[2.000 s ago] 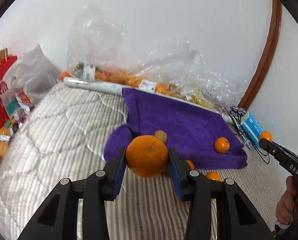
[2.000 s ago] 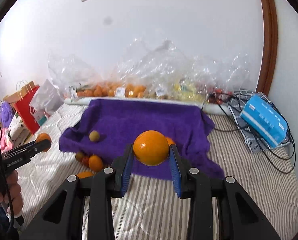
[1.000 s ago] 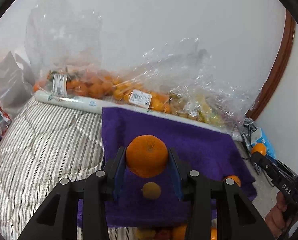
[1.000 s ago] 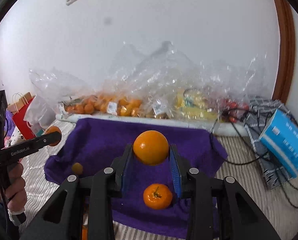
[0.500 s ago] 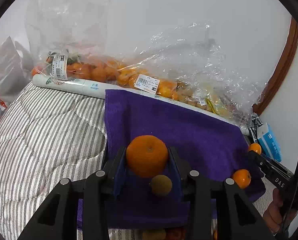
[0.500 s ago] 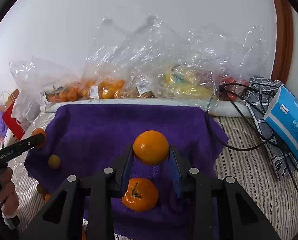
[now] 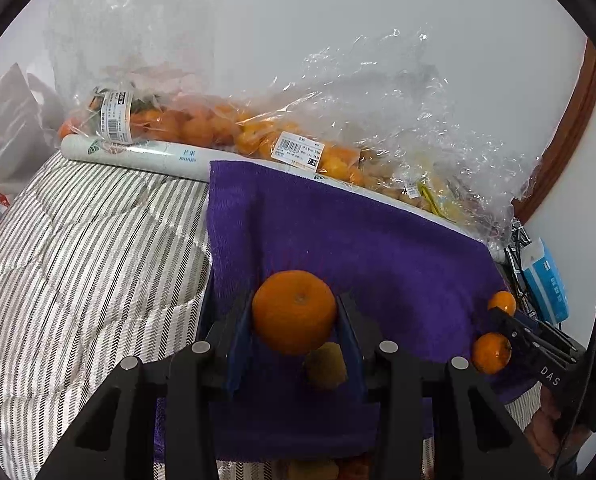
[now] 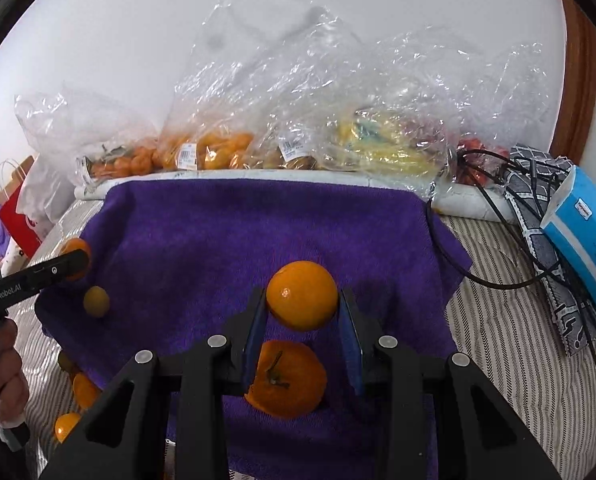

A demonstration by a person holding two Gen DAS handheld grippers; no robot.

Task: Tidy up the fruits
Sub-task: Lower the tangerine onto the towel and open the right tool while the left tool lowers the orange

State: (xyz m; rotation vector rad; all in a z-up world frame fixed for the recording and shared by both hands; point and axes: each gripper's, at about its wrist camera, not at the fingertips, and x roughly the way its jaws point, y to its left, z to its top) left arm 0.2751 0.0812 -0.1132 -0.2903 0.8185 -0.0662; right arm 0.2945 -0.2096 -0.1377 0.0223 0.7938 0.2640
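A: The left gripper (image 7: 293, 334) has its jaws pinching a dimpled orange (image 7: 293, 312) over the purple towel (image 7: 358, 248); a small yellow-green fruit (image 7: 325, 365) lies on the towel just below it.

B: The right gripper (image 8: 302, 330) pinches a smoother orange (image 8: 302, 295) above the same towel, with a stemmed tangerine (image 8: 285, 380) on the cloth beneath. Only this view shows loose fruit (image 8: 82, 390) off the towel's left edge, on the striped bed (image 8: 498, 340).

A: Mine reads "mango" on the white roll (image 7: 137, 156) behind the towel, and "DAS" on the other gripper.

B: Here "GenRobot.AI" shows on the left gripper; the blue box (image 8: 582, 240) sits right of the towel.
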